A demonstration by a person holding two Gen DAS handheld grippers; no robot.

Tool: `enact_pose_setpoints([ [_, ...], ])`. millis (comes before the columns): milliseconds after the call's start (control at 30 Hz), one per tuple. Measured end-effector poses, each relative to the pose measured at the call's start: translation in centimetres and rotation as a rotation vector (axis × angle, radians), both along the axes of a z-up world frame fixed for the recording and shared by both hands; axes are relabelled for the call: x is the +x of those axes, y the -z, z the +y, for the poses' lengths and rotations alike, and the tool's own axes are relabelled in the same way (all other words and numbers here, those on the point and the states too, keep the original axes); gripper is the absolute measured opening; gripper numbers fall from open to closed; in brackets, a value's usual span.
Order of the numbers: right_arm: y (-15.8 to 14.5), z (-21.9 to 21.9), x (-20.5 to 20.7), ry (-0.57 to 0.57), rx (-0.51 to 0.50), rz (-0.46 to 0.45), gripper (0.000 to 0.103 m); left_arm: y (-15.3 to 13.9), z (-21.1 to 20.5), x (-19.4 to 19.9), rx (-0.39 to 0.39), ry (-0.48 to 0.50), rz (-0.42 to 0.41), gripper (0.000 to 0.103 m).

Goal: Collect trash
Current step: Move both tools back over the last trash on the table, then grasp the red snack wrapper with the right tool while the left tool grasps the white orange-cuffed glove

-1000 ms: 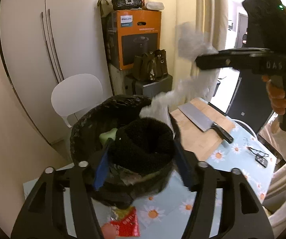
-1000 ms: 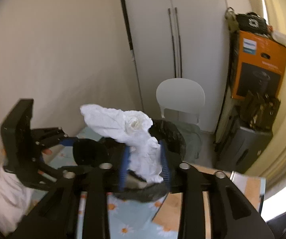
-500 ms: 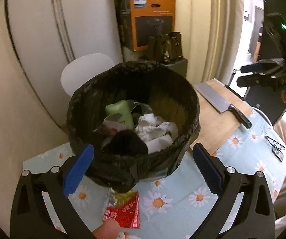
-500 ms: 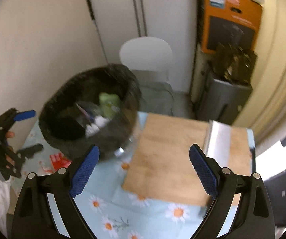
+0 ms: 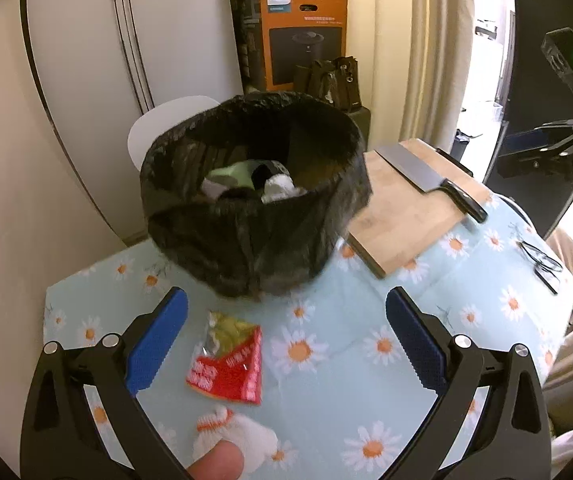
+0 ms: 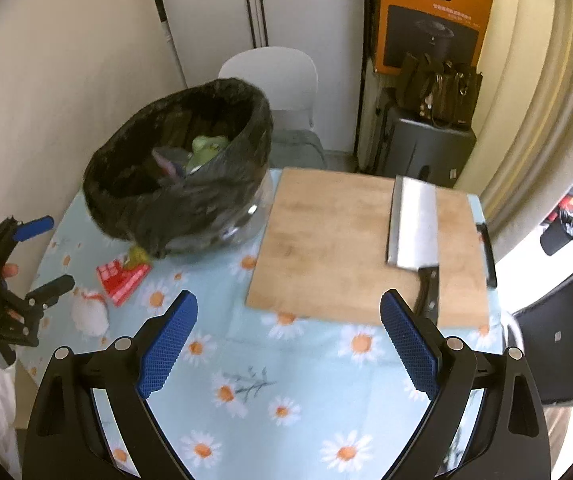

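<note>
Left wrist view showed the trash bin (image 5: 254,196), lined with a black bag, standing on the daisy-print tablecloth (image 5: 326,360) near the table's far corner by the wall. Inside it lay a white crumpled tissue (image 5: 282,188), something pale green and other scraps I could not tell apart. On the cloth just in front of the bin lay a red and yellow snack wrapper (image 5: 230,360), and nearer to me a white glove with an orange cuff (image 5: 234,436), with my fingertip (image 5: 216,460) at its edge. My left gripper (image 5: 284,344) hung over the cloth with its jaws spread wide and nothing pressed between the blue pads; the wrapper lay below the gap, nearer the left pad. From the right wrist view, my right gripper (image 6: 288,348) was likewise wide, its jaws opening a little, and empty above bare cloth. To the right of the bin a wooden cutting board (image 5: 410,216) lay flat, one corner near the bin's base, with a cleaver (image 5: 430,178) resting on it. A pair of glasses (image 5: 540,260) lay on the cloth further right. Behind the table stood a white chair (image 6: 274,76), an orange box (image 6: 430,24) and a dark handbag (image 6: 442,92) on a grey case.
</note>
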State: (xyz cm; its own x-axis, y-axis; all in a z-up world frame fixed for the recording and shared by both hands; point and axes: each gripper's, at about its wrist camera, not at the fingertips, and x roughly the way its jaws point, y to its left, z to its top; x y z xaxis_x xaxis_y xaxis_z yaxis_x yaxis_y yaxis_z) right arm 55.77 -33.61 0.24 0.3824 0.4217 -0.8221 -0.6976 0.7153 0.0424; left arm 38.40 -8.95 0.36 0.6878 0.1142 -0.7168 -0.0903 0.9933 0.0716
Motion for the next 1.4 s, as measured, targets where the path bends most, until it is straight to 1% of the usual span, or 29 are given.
enact_pose_setpoints([
  [133, 0.6, -0.4, -3.2, 0.017, 0.008, 0.009, 0.089, 1.0, -0.4, -2.4, 0.009, -0.001, 0.040, 0.097],
  [200, 0.9, -0.6, -4.6, 0.018, 0.011, 0.017, 0.089, 1.6, -0.8, -3.9, 0.012, 0.006, 0.046, 0.097],
  [333, 1.4, -1.0, -7.9, 0.019, -0.019, -0.001, 0.089, 2.8, -0.9, -6.4, -0.015, 0.012, 0.064, 0.097],
  [433, 2.1, -1.3, -9.7, 0.028, -0.041, 0.002, 0.089, 4.2, -0.9, -7.9, -0.032, 0.010, 0.086, 0.097],
  [533, 2.9, -1.5, -11.2, 0.041, -0.061, 0.007, 0.090, 5.7, -0.7, -9.2, -0.031, -0.006, 0.110, 0.097],
  [600, 3.7, -1.5, -11.9, 0.045, -0.070, 0.015, 0.090, 6.7, -0.6, -10.1, -0.049, -0.022, 0.119, 0.097],
  [667, 4.5, -1.4, -12.6, 0.056, -0.070, 0.027, 0.090, 7.3, -0.5, -10.9, -0.045, -0.059, 0.110, 0.097],
  [700, 4.9, -1.4, -12.9, 0.061, -0.063, 0.038, 0.090, 7.6, -0.4, -11.4, -0.038, -0.093, 0.103, 0.097],
  [733, 5.5, -1.3, -13.2, 0.064, -0.052, 0.059, 0.090, 7.8, -0.4, -11.7, -0.038, -0.104, 0.108, 0.097],
  [900, 7.8, 0.0, -14.1, 0.061, -0.029, 0.121, 0.090, 8.3, -0.1, -13.1, -0.017, -0.110, 0.149, 0.097],
  [1033, 9.1, 1.2, -13.6, 0.098, 0.002, 0.168, 0.090, 8.3, 1.1, -13.1, -0.067, -0.112, 0.148, 0.097],
  [1133, 9.7, 2.2, -12.7, 0.118, 0.064, 0.208, 0.090, 8.9, 1.9, -12.8, -0.088, -0.107, 0.142, 0.097],
  [1267, 9.8, 3.4, -11.6, 0.163, 0.081, 0.190, 0.090, 10.4, 3.4, -11.9, -0.115, -0.093, 0.165, 0.097],
  [1400, 10.3, 5.2, -10.6, 0.154, 0.080, 0.210, 0.090, 11.2, 5.4, -10.9, -0.157, -0.107, 0.179, 0.097],
])
